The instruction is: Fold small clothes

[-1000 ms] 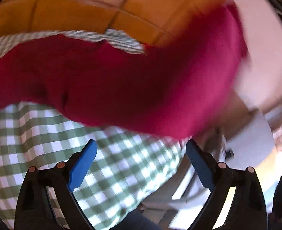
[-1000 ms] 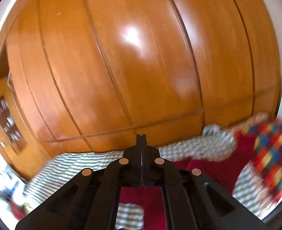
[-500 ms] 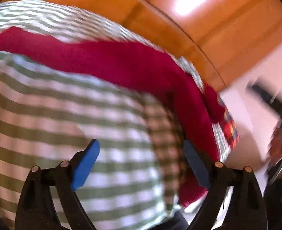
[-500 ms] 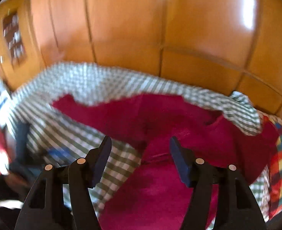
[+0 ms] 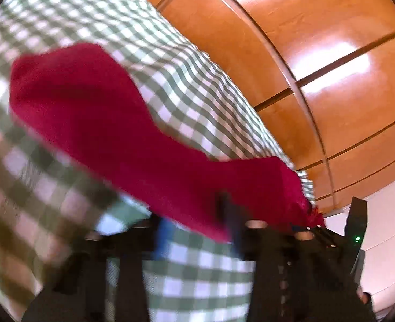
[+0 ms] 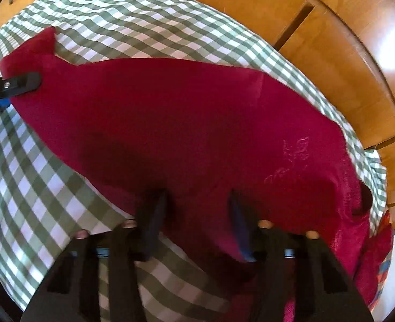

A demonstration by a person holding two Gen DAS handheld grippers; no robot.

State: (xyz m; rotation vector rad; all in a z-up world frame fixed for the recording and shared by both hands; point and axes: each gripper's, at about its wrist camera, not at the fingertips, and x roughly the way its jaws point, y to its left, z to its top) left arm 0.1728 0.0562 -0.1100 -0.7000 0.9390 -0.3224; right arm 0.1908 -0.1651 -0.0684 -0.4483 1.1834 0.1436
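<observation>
Spread flat over the green-and-white checked cloth (image 6: 71, 193), a crimson knit garment (image 6: 186, 123) with faint embroidery near one end. Shiny orange-brown wood panelling (image 6: 353, 61) behind.

Right gripper (image 6: 197, 220): jaws partly apart and closing, straddling the near edge of the garment; red fabric between them, pads not seen pressing on it.

Left gripper (image 5: 194, 230): blurred in its own view, jaws closing, red hem lying between and over them. From the right wrist view, seen at the far left corner (image 6: 23, 84) of the garment, dark tips lying against the red fabric; grip itself too blurred to confirm.

Corner of a multicoloured plaid cloth (image 6: 383, 265) just beyond the garment's right end.
</observation>
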